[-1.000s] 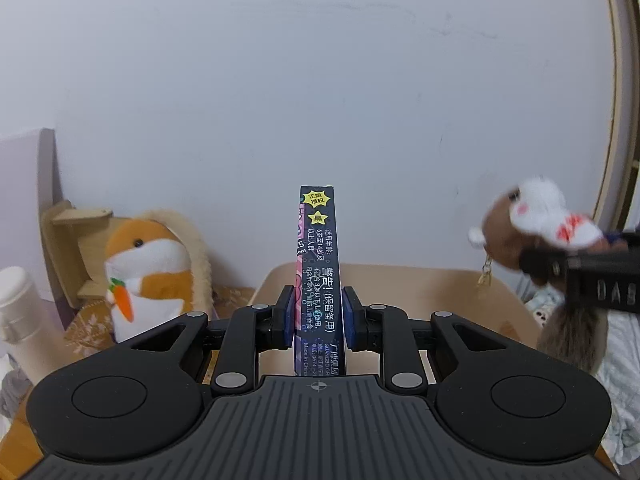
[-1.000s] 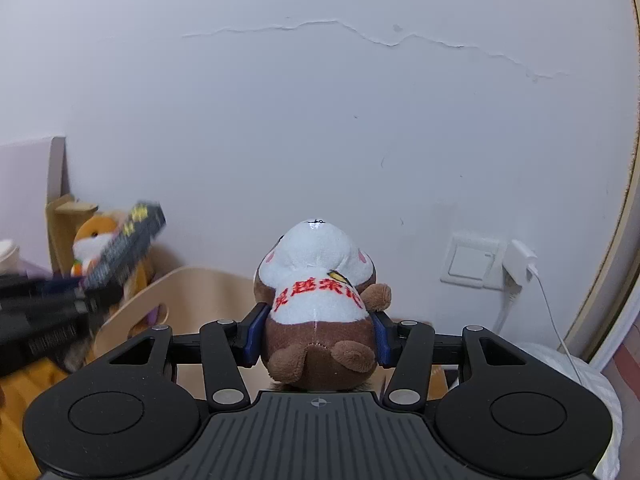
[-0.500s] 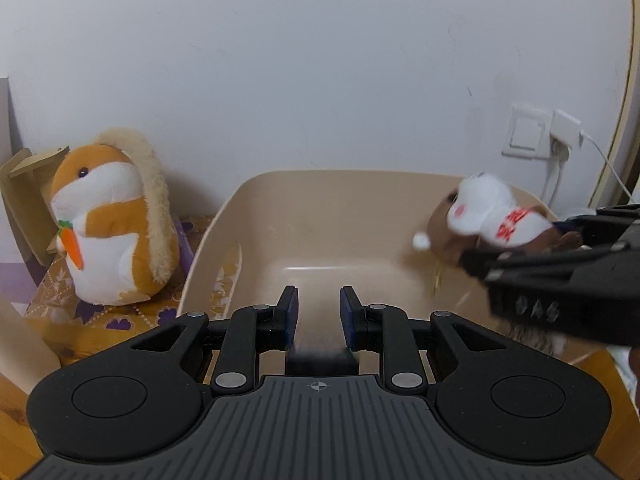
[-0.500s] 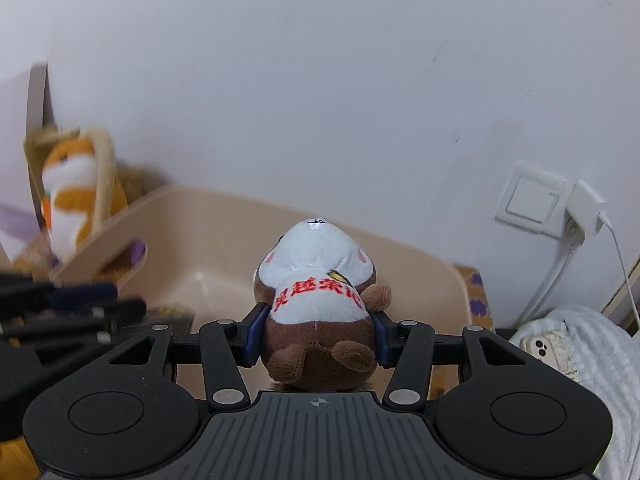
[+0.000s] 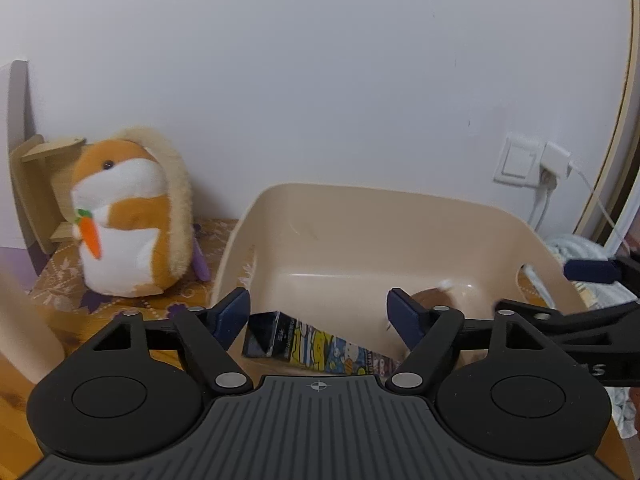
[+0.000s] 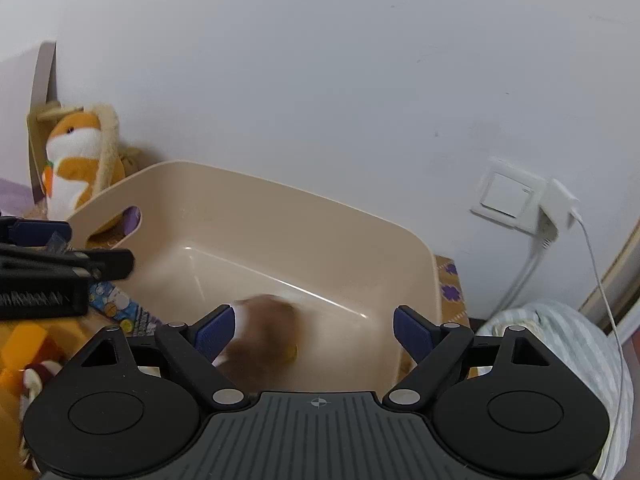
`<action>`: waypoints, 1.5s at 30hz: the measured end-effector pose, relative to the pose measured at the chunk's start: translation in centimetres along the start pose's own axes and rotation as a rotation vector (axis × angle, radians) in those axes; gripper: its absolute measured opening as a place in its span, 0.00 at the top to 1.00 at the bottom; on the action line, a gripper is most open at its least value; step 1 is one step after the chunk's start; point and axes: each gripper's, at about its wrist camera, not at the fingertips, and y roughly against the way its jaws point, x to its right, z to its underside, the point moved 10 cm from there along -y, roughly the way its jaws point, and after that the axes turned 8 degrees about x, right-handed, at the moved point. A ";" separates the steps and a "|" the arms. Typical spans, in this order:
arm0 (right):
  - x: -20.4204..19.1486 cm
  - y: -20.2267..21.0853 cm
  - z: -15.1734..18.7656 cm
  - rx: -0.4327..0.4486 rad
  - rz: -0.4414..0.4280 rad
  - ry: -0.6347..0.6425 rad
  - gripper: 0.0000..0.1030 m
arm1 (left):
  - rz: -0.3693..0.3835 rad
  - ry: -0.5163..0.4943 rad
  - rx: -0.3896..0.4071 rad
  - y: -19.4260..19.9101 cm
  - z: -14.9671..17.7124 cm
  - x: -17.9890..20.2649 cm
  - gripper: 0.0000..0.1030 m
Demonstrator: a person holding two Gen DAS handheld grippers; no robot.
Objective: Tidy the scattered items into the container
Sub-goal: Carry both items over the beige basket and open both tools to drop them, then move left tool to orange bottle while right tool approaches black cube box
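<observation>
Both claws hang spread wide over a beige bin (image 5: 400, 232), each gripping nothing. In the left wrist view, the left claw (image 5: 318, 314) frames a dark printed box (image 5: 304, 344) lying tilted at lower centre, its near end hidden under the claw body; whether it rests fully on the bin's floor cannot be told. Just right of it, a brown plush (image 5: 434, 300) peeks out behind the right-hand finger.

In the right wrist view, the right claw (image 6: 314, 330) straddles the same plush (image 6: 264, 328), blurred at lower centre of the frame and seemingly in mid-drop or just settling inside the bin (image 6: 280, 208). The box (image 6: 120, 306) shows at left, under the other claw (image 6: 60, 264).

The step in hand reads as release into the bin, and doing it well means keeping the jaws wide and lifting straight up, so that no finger snags the plush's fur or tips the box over the near rim. The two tools sit near each other above the bin; pulling them apart sideways only after rising clear would avoid a knock.

An orange hamster plush (image 5: 128, 216) stands on the table at left of the bin, outside it, and may be next for collection.
</observation>
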 end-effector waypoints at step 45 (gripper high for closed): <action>3.0 10.2 16.0 -0.002 0.210 -0.167 0.00 | -0.220 -0.048 -0.022 3.3 12.5 -8.0 0.17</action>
